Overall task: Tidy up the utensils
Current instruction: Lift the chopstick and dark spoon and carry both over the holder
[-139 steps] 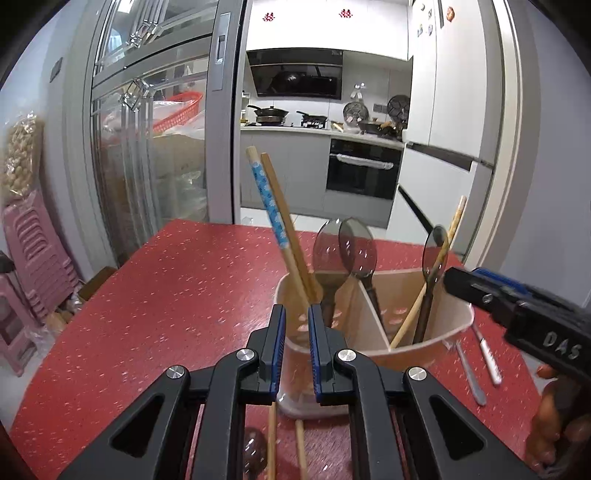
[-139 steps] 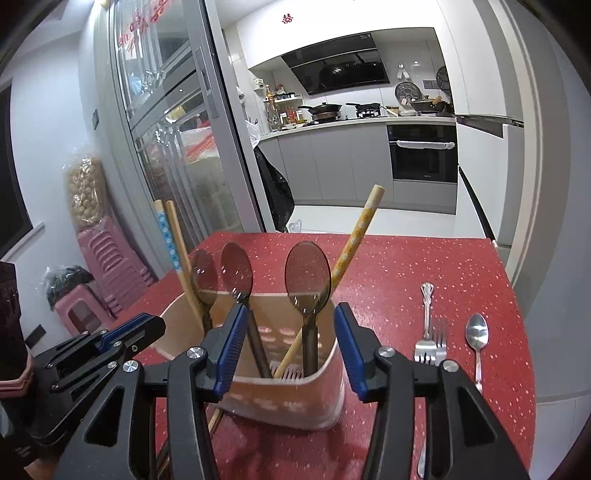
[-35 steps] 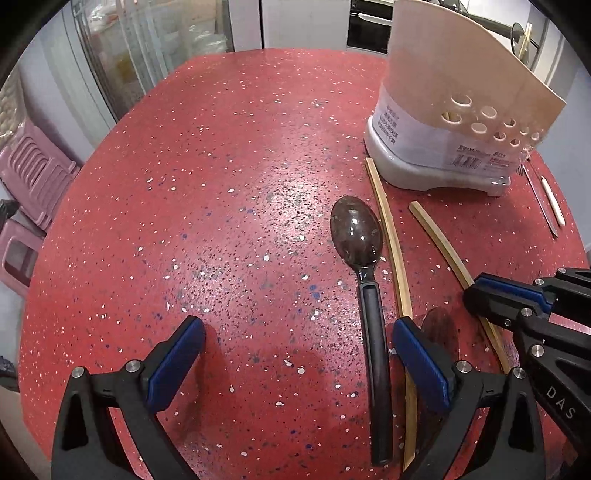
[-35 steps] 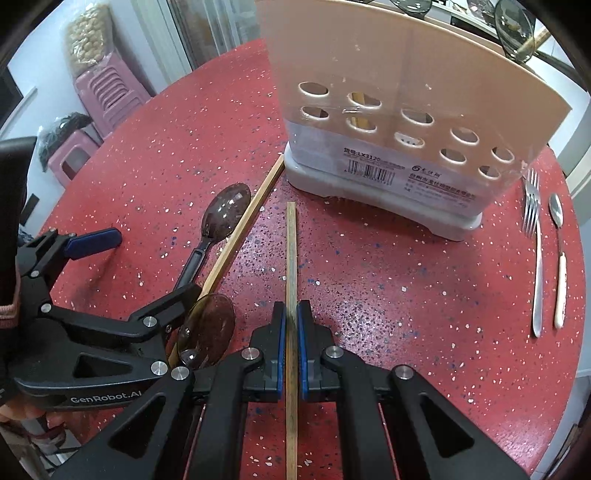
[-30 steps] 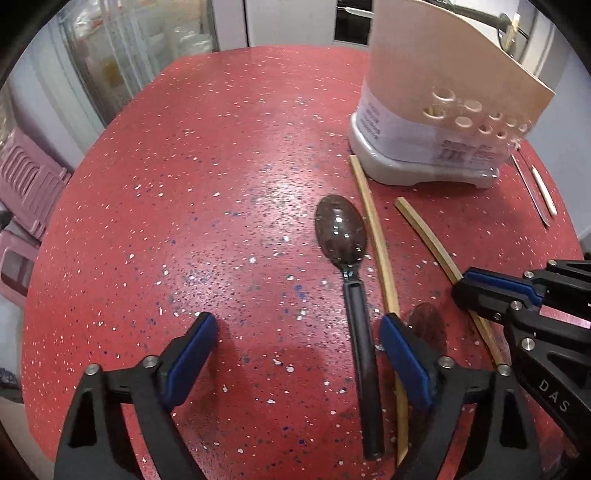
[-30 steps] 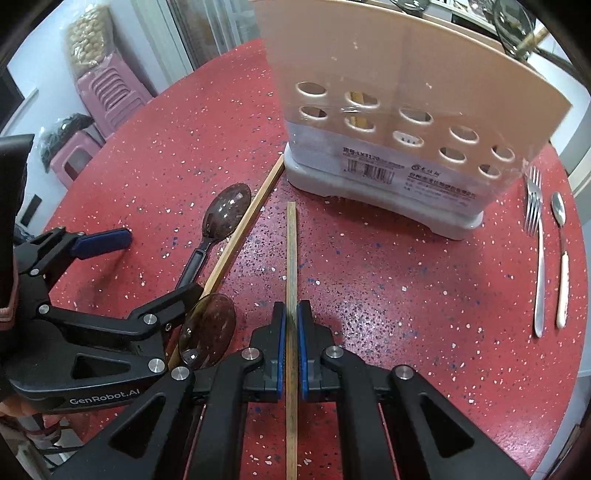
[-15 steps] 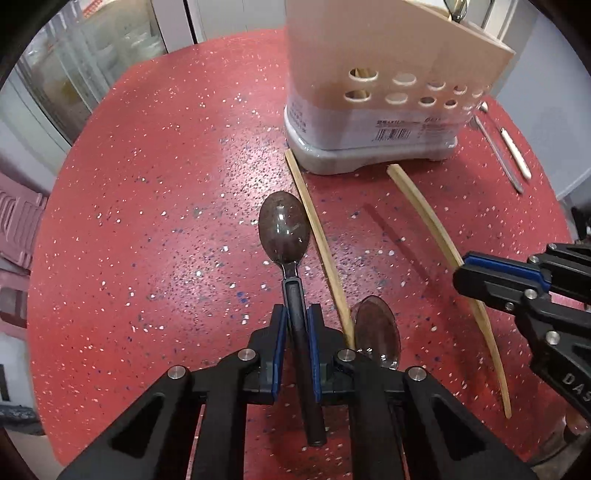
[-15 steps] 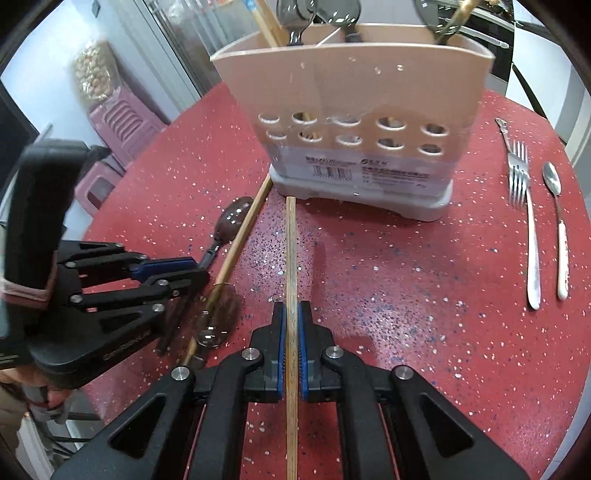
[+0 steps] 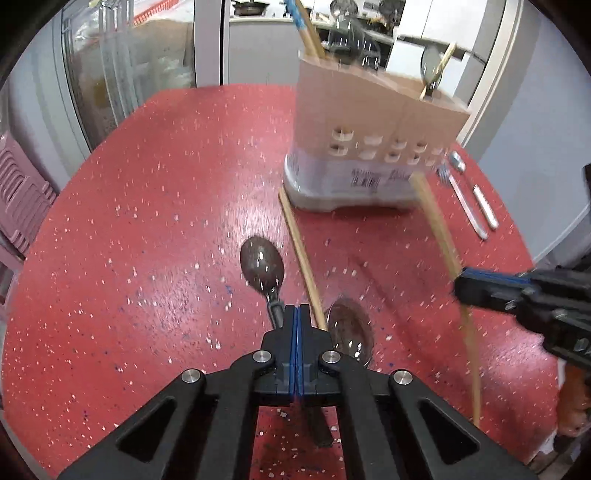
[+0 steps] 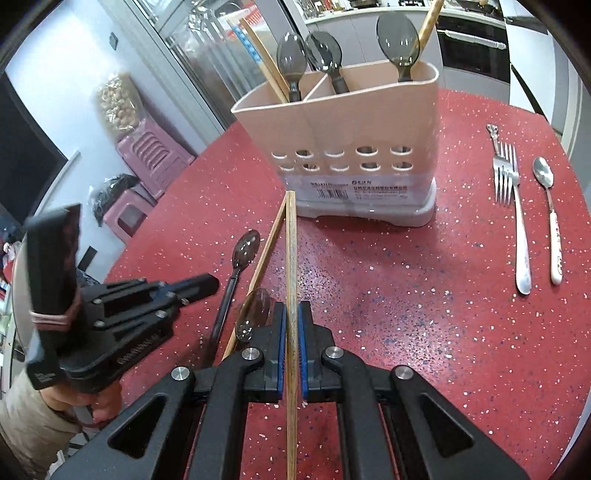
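My right gripper (image 10: 291,321) is shut on a wooden chopstick (image 10: 291,251) and holds it lifted above the red table, tip toward the beige utensil holder (image 10: 351,147). The chopstick also shows in the left wrist view (image 9: 443,247). My left gripper (image 9: 297,314) has its jaws pressed together over the handle of a dark spoon (image 9: 262,264) that lies on the table; the handle (image 10: 221,314) appears beside the closed tips, not between them. A second dark spoon (image 9: 349,328) and a second chopstick (image 9: 301,254) lie beside it.
The holder contains several dark spoons (image 10: 399,33) and chopsticks (image 10: 266,70). A fork (image 10: 511,206) and a white-handled spoon (image 10: 550,218) lie on the table at the right. Pink stools (image 10: 147,158) stand beyond the table's left edge.
My right gripper has lifted the chopstick off the table. My left gripper, shut around the dark spoon's handle half a second ago, now has its jaws fully together and the view has tilted up.
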`<state>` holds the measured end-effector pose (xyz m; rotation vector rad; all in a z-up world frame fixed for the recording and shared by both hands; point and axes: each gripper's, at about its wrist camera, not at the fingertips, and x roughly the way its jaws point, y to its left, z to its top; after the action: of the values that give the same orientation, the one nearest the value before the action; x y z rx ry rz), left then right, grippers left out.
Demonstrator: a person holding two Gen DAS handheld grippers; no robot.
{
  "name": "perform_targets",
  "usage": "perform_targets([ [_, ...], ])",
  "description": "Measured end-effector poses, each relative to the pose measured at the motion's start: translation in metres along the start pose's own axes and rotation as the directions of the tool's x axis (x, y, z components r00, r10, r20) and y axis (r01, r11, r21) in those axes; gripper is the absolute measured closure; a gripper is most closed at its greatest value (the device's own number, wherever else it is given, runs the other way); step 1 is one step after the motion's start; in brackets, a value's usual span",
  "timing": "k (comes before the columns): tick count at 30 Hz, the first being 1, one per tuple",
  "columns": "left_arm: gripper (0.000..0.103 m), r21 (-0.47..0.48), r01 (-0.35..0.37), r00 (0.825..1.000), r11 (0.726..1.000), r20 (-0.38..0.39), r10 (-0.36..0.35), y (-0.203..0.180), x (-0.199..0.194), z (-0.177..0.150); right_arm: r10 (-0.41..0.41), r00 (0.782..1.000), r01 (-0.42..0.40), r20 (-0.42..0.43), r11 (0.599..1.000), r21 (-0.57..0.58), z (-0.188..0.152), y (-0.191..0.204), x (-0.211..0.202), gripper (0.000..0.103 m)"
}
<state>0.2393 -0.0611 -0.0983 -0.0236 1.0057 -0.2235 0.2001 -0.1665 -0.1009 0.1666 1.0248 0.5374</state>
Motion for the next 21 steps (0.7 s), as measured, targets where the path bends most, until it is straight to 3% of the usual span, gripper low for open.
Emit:
perform_targets([
  [3,0.078,-0.049,-0.009,0.999,0.999,-0.036,0.007,0.010,0.003,0.000,-0.006,1.000,0.006,0.003,1.000,-0.006,0.000,-0.002,-0.005,0.097],
  [7,0.078,-0.164,-0.075,0.996,0.984,-0.055,0.067,0.034,0.000,-0.002,0.002,1.000,-0.002,0.006,1.000,-0.007,0.000,-0.001,-0.007,0.097],
  [11,0.077,-0.193,-0.122,0.992,0.974,-0.066,0.111,0.047,-0.011,-0.005,0.026,1.000,-0.026,0.009,1.000,-0.002,-0.001,0.000,-0.006,0.097],
  [12,0.060,-0.199,-0.136,0.990,0.971,-0.062,0.126,0.047,-0.013,-0.005,0.032,0.999,-0.032,0.012,0.999,-0.002,-0.003,0.001,-0.006,0.097],
  [14,0.000,-0.204,-0.165,0.986,0.965,-0.060,0.156,0.044,-0.011,-0.009,0.043,0.999,-0.043,0.016,0.999,-0.001,-0.004,0.001,-0.008,0.097],
  [18,0.000,-0.207,-0.223,0.975,0.952,-0.037,0.220,0.041,-0.004,-0.009,0.062,0.998,-0.063,0.028,0.998,0.011,-0.008,-0.011,-0.014,0.096],
  [21,0.000,-0.209,-0.269,0.963,0.940,-0.067,0.261,0.051,0.007,-0.015,0.074,0.997,-0.074,0.033,0.997,0.025,-0.008,-0.020,-0.016,0.096],
])
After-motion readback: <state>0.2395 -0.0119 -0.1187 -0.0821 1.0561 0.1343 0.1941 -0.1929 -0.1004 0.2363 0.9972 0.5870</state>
